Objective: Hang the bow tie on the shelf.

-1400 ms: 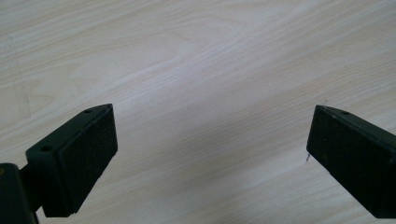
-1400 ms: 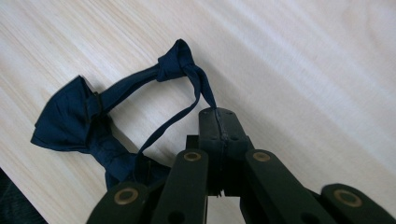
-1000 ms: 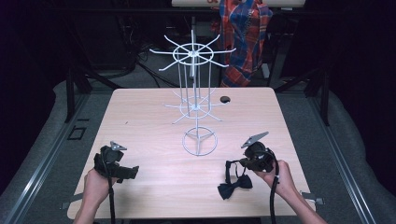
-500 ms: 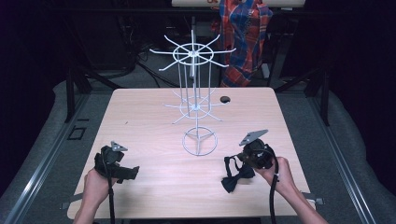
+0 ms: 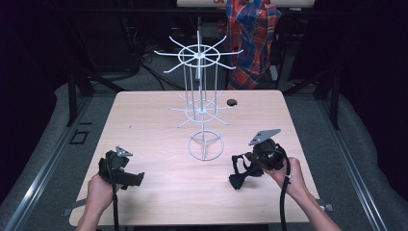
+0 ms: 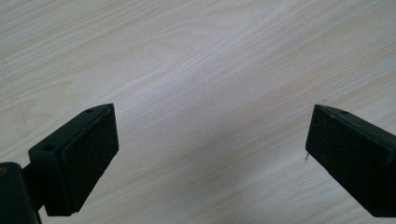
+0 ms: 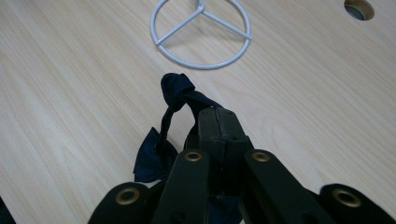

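Near the table's [image 5: 159, 120] front right corner, the right claw [image 7: 217, 122] grips what looks like a dark bow tie [image 7: 180, 93]. The left claw [image 6: 208, 149] gapes released near the front left corner.

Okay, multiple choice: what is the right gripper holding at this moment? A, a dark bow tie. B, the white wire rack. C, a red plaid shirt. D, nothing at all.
A: in the right gripper view the right gripper has its jaws pressed together on the strap of the dark bow tie, and the high view shows the tie hanging from it just above the table.
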`<state>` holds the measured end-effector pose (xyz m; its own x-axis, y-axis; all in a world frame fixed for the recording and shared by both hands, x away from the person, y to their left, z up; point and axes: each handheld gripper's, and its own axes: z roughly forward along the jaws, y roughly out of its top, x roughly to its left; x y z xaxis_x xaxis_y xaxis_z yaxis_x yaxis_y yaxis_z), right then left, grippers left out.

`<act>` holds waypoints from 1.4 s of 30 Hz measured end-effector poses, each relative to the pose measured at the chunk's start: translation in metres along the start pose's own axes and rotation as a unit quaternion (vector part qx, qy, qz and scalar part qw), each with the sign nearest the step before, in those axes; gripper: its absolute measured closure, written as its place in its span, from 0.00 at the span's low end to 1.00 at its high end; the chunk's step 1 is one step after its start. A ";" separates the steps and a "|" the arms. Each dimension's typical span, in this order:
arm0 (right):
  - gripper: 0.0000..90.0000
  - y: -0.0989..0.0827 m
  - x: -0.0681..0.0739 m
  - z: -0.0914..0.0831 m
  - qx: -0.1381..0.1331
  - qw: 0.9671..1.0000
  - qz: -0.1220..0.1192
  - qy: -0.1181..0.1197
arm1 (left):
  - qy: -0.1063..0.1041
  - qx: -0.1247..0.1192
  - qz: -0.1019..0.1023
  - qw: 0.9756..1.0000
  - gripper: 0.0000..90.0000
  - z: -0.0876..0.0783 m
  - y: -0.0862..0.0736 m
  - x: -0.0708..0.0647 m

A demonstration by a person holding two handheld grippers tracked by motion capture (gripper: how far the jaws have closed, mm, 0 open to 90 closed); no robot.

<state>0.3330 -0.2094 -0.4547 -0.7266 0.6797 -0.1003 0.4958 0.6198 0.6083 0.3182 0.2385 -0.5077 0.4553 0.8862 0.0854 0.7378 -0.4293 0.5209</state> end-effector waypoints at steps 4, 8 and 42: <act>1.00 0.001 -0.002 -0.002 -0.001 1.000 0.004 -0.002 | 0.000 -0.001 -0.002 1.000 0.03 0.000 0.000 0.000; 1.00 0.006 -0.004 -0.004 -0.003 1.000 -0.001 -0.002 | 0.000 0.001 0.001 1.000 0.03 0.000 0.000 0.000; 1.00 0.040 -0.004 -0.022 -0.043 0.999 -0.022 0.000 | -0.008 0.008 0.013 1.000 0.03 0.005 0.005 -0.003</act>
<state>0.3451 -0.1959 -0.4125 -0.7471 0.6523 -0.1278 0.4204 0.6127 0.6692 0.3227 0.2325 -0.5094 0.4816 0.8723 0.0846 0.7336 -0.4541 0.5057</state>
